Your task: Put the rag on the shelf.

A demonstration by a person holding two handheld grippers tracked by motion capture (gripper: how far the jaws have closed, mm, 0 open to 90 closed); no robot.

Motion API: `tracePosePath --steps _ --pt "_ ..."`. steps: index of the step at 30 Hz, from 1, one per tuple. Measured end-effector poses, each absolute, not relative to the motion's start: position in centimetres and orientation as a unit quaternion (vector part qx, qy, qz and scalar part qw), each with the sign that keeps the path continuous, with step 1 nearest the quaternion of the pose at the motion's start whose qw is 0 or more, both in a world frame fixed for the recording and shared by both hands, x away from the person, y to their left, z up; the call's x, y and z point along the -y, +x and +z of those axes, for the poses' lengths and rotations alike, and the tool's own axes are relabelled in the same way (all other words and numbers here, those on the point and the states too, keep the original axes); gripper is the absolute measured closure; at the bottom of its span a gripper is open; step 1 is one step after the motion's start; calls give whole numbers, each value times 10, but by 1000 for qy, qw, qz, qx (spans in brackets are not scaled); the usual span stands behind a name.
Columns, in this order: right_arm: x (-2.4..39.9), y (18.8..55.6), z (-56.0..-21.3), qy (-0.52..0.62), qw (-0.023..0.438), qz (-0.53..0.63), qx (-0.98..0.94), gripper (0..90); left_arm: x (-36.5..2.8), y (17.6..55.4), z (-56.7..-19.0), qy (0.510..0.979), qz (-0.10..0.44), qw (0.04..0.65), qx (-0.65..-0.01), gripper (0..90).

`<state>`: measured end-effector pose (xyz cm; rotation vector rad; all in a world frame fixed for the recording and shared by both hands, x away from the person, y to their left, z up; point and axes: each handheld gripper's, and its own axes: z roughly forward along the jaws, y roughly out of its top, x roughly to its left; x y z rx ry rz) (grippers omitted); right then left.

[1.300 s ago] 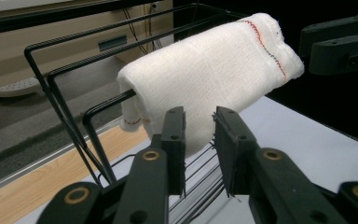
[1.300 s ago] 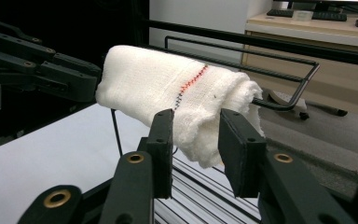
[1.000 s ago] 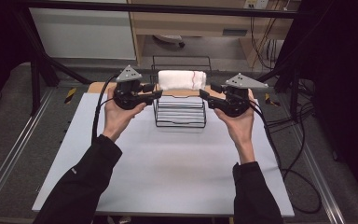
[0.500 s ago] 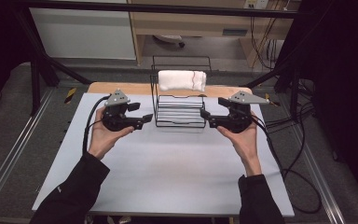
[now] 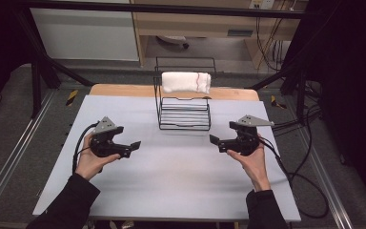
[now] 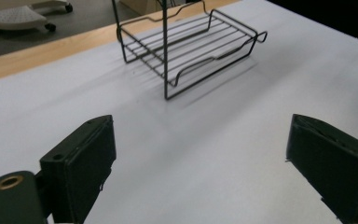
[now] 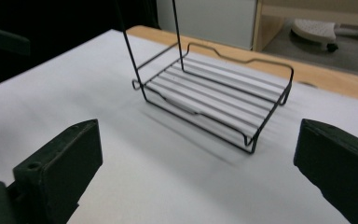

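Observation:
A black two-tier wire rack [image 5: 183, 117] stands at the back middle of the white table top. A rolled white towel [image 5: 186, 82] with a red stripe lies on its upper shelf. My left gripper [image 5: 130, 148] hovers low over the table, left of and nearer than the rack. Its jaws have just been opening and stand open with nothing between them [image 6: 198, 140]. My right gripper [image 5: 217, 143] sits to the rack's right front; it too has just been opening and is open and empty [image 7: 198, 135]. Both gripper views look across at the rack's bare lower shelf [image 6: 191, 46] [image 7: 214, 100].
The white table top [image 5: 171, 181] has free room between and in front of my hands. A wooden strip [image 5: 124, 89] runs along the back edge. Cables [image 5: 305, 181] trail off the right side. Dark frame bars [image 5: 47, 71] stand at the back corners.
Both hands have dropped from the rack's top shelf and pulled back toward me and outward. The jaws have widened. The towel stays on the upper shelf.

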<state>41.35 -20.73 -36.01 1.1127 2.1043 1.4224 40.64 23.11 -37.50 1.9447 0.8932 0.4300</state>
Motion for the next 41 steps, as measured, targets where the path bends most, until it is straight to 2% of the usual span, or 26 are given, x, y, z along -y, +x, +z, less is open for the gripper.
tracePosePath --steps 19,29,41 --pt "237 383 -420 415 133 479 -762 6 -277 376 -427 796 165 432 -391 73" --pt "255 368 -437 414 119 480 -765 5 -284 369 -440 798 162 429 -391 78" --pt "257 366 -442 418 119 469 -769 6 -287 367 -444 799 162 428 -391 78"
